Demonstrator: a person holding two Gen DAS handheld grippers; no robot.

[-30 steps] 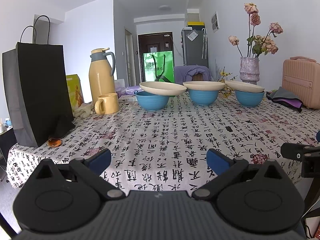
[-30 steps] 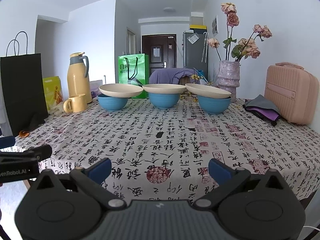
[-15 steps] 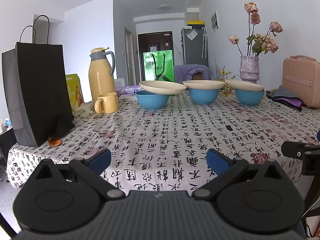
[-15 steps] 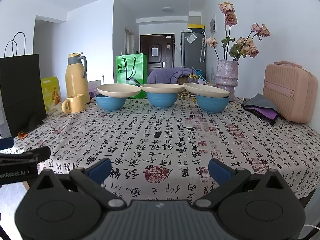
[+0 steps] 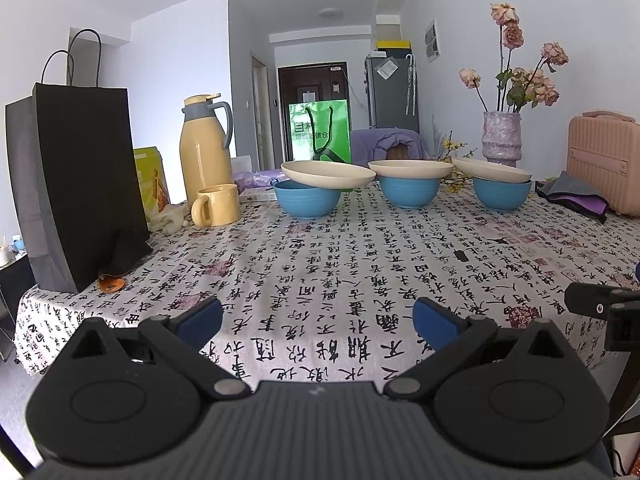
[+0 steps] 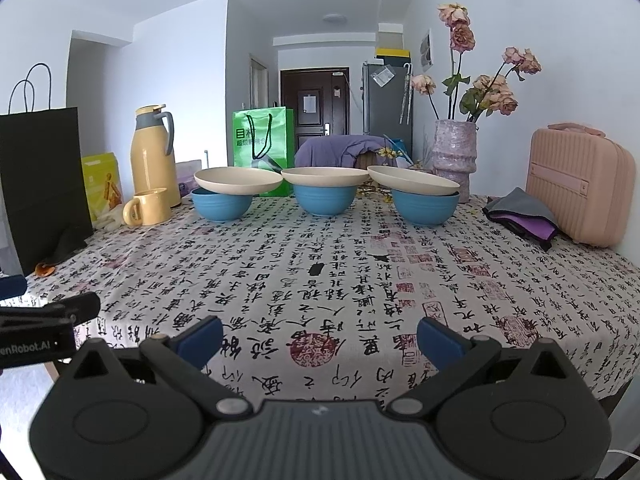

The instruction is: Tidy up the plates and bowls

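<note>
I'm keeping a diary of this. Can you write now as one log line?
left gripper open, empty | right gripper open, empty | three cream plates on blue bowls, untouched

Your left hand-held gripper (image 6: 48, 332) shows partial white lettering "enRobot.AI". Far ahead, green bag (image 6: 262, 140) carries "目" plus unreadable characters. Tablecloth (image 6: 340, 280) calligraphy print too distorted to read.

Yellow jug (image 5: 203, 148), mug (image 5: 216, 205), black bag (image 5: 76, 184), flower vase (image 6: 455, 166), pink case (image 6: 579, 188)
</note>
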